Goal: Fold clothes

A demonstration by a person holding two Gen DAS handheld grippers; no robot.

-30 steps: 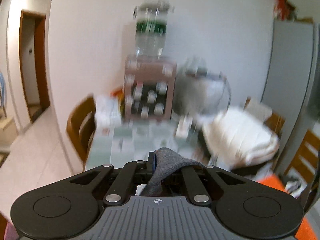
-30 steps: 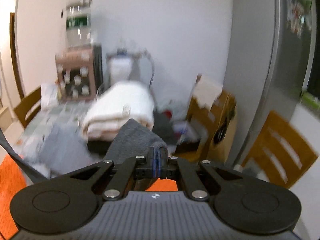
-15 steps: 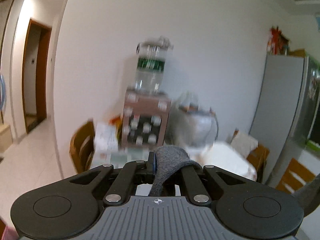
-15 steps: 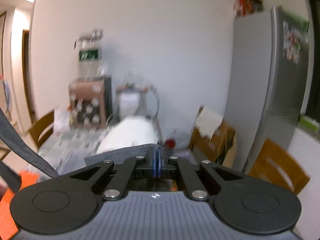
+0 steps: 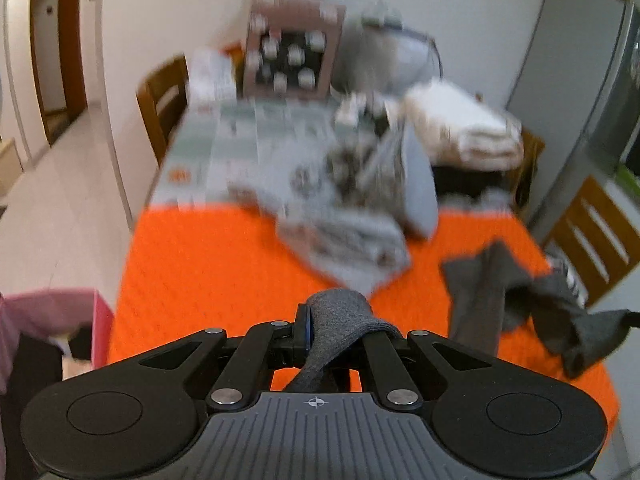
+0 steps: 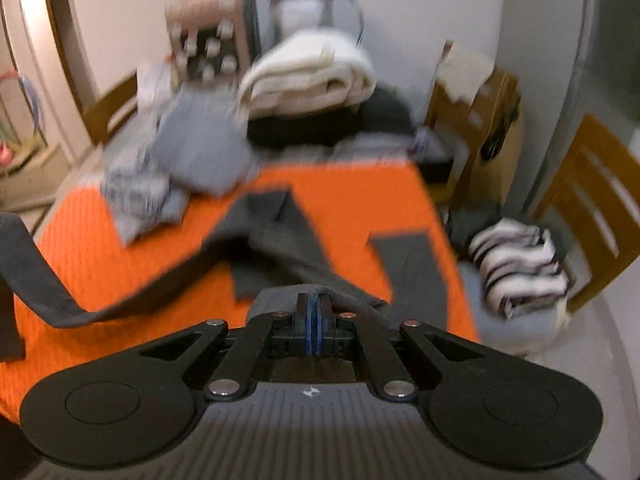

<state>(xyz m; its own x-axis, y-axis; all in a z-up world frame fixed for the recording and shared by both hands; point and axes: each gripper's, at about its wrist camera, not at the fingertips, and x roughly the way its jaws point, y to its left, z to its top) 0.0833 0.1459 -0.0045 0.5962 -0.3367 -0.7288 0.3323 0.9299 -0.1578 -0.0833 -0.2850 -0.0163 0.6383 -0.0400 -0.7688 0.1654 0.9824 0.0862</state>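
Observation:
A dark grey garment (image 6: pixel 276 236) is stretched between both grippers above an orange cloth (image 5: pixel 208 264) covering the table. My left gripper (image 5: pixel 320 320) is shut on one bunched edge of it, and the fabric drapes over the right finger. My right gripper (image 6: pixel 314 312) is shut on another edge. In the right wrist view the garment sags onto the orange cloth (image 6: pixel 360 196), and a strip of it runs off to the left. The left wrist view shows the garment's far part (image 5: pixel 520 300) hanging at right.
A heap of grey patterned clothes (image 5: pixel 352 208) lies at the far edge of the orange cloth. Behind it are a folded white blanket (image 6: pixel 312 76), a cardboard box (image 5: pixel 292 56) and wooden chairs (image 5: pixel 164 96). A striped folded pile (image 6: pixel 520 264) sits on a chair at right.
Both grippers have dropped and tipped downward from facing the wall to facing the table. The garment they hold has come down with them onto the orange cloth.

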